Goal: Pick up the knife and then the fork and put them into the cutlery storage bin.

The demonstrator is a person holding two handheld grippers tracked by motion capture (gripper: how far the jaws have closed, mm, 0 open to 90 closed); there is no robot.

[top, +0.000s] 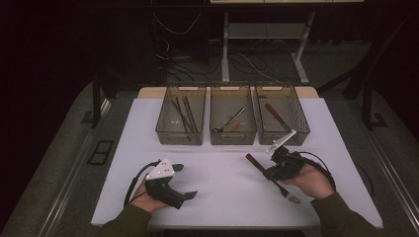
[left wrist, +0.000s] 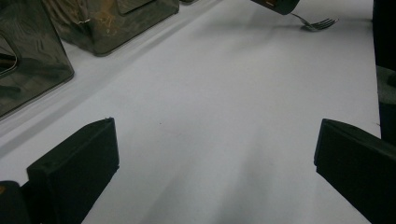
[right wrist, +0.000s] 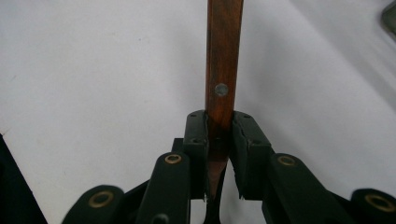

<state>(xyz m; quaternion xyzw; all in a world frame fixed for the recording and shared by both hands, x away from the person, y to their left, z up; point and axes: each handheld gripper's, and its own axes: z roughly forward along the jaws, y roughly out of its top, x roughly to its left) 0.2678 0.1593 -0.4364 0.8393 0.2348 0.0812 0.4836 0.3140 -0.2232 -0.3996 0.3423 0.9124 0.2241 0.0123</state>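
A fork with a brown wooden handle [top: 254, 161] and metal tines [top: 292, 198] is held just above the white table at the right. My right gripper [top: 270, 171] is shut on the lower part of the handle. In the right gripper view the two pads press on the riveted handle [right wrist: 224, 70] from both sides at the right gripper [right wrist: 219, 135]. My left gripper [top: 188, 181] rests at the front left of the table, open, with nothing between its fingers. The left gripper [left wrist: 215, 154] looks across bare table towards the fork's tines [left wrist: 320, 23].
Three see-through bins stand in a row at the back of the table [top: 222, 197]. The left bin [top: 168, 134] holds dark sticks, the middle bin [top: 233, 139] a wooden-handled utensil, the right bin [top: 300, 129] a wooden-handled knife. Cables and desk legs lie on the floor behind.
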